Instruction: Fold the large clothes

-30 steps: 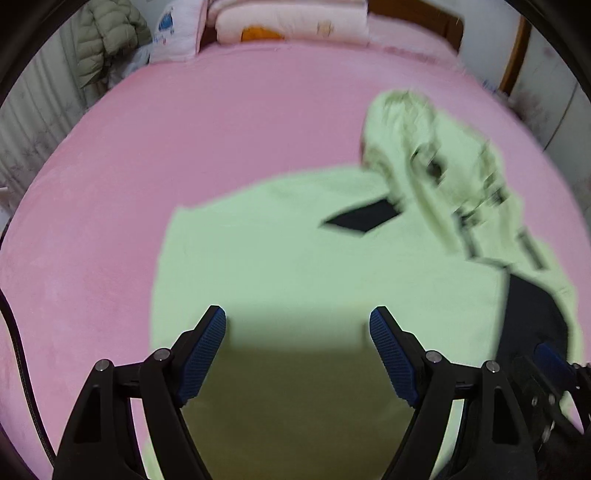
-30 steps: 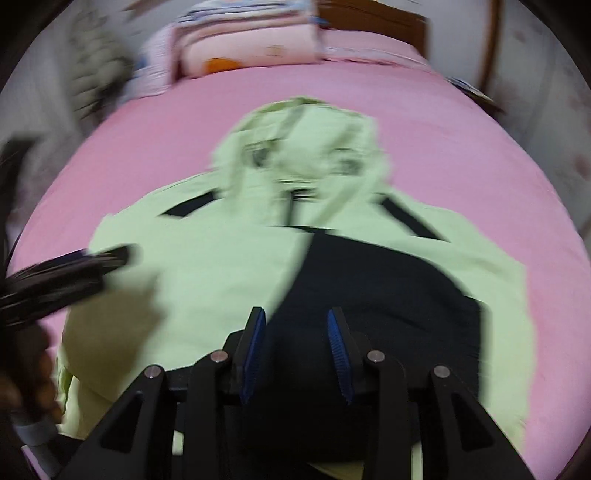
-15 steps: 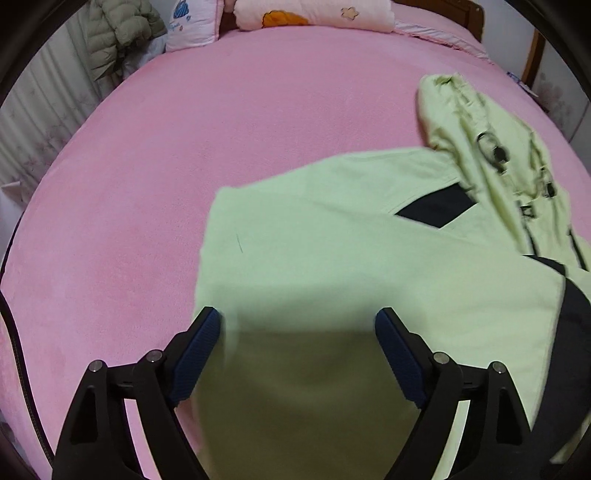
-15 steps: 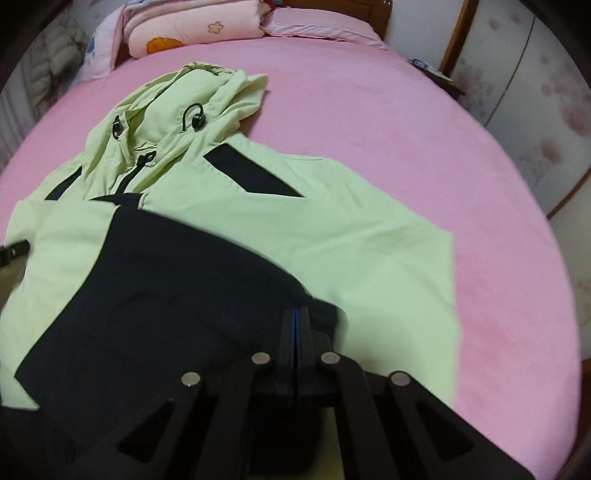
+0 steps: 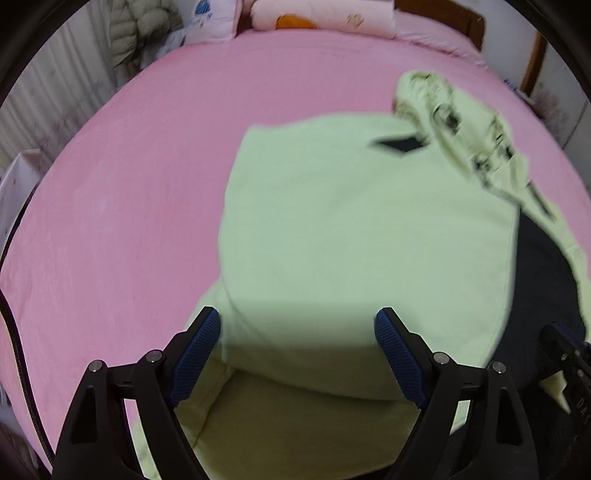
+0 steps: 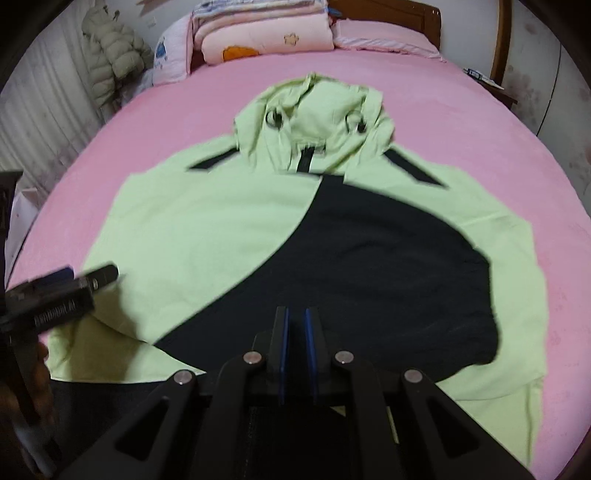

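Right wrist view: straight ahead, hooded jacket [image 6: 207, 236] spread flat on the pink bed [image 6: 480, 122], long axis running from the near hem away to the hood [image 6: 317, 122]. Right gripper [image 6: 295, 332] over the dark middle panel at the hem, jaws just eased open to a narrow slit, no cloth seen pinched. Left gripper [image 5: 297, 354] over the green left flap, jaws just widened, far apart, clamping nothing. Likely next: taking the hem, nearest to both, 1 corner each.

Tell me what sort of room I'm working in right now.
Most likely a bedroom. The jacket lies spread on a bed with a pink cover, folded quilts and pillows are stacked against a wooden headboard, and a puffer coat hangs by the wall.
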The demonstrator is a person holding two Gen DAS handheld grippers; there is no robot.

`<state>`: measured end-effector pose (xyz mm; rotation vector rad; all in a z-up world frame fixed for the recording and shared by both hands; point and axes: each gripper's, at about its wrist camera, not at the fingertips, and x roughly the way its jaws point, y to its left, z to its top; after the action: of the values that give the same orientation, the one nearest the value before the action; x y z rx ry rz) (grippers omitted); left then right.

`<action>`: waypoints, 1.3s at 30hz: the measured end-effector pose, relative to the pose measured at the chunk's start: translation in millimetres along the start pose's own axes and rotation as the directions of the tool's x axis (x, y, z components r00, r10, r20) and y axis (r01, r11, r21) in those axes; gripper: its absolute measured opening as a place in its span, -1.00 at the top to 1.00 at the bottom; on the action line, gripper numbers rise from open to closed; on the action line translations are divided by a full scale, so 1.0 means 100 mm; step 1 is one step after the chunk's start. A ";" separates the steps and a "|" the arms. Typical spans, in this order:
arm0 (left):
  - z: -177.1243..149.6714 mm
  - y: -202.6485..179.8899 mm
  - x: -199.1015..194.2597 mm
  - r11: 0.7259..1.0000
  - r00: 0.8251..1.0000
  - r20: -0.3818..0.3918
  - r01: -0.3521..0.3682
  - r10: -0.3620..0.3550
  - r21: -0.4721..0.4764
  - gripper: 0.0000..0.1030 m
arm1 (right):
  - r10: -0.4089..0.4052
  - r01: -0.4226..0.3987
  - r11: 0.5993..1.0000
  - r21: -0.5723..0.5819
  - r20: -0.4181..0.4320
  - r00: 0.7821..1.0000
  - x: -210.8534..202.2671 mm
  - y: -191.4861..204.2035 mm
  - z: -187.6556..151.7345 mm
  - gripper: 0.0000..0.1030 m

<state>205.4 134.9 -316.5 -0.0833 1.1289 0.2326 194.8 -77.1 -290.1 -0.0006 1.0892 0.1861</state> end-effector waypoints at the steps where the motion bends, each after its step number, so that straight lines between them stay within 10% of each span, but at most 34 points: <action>1: -0.04 -0.02 0.06 1.000 1.000 0.002 -0.015 0.015 0.003 -0.67 | -0.020 0.020 1.000 0.000 -0.017 1.000 0.08 -0.03 -0.05 0.83; 7: -0.08 0.22 0.17 0.999 0.999 -0.031 -0.014 0.014 -0.029 -0.71 | -0.184 0.187 0.981 0.059 -0.049 0.982 0.09 -0.73 -0.19 0.83; 11: 0.03 0.31 -0.02 0.999 0.999 -0.037 0.006 -0.008 -0.034 -0.70 | -0.075 0.084 0.986 0.146 -0.066 0.995 -0.21 -1.10 -0.22 0.89; 28: 0.24 1.01 -2.68 0.992 0.986 0.157 0.069 -0.052 -0.103 -0.97 | 0.008 -0.017 0.999 0.051 0.162 0.987 -2.46 -0.92 0.13 0.58; 39: -0.07 1.17 -3.58 0.984 0.966 0.215 0.162 -0.143 -0.078 -0.98 | 0.008 -0.038 0.996 0.082 0.340 0.940 -3.59 -0.72 -0.05 0.25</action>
<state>27.6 197.1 9.6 -0.2247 0.8967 0.1532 39.4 -202.3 17.4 0.1193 0.7516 0.1530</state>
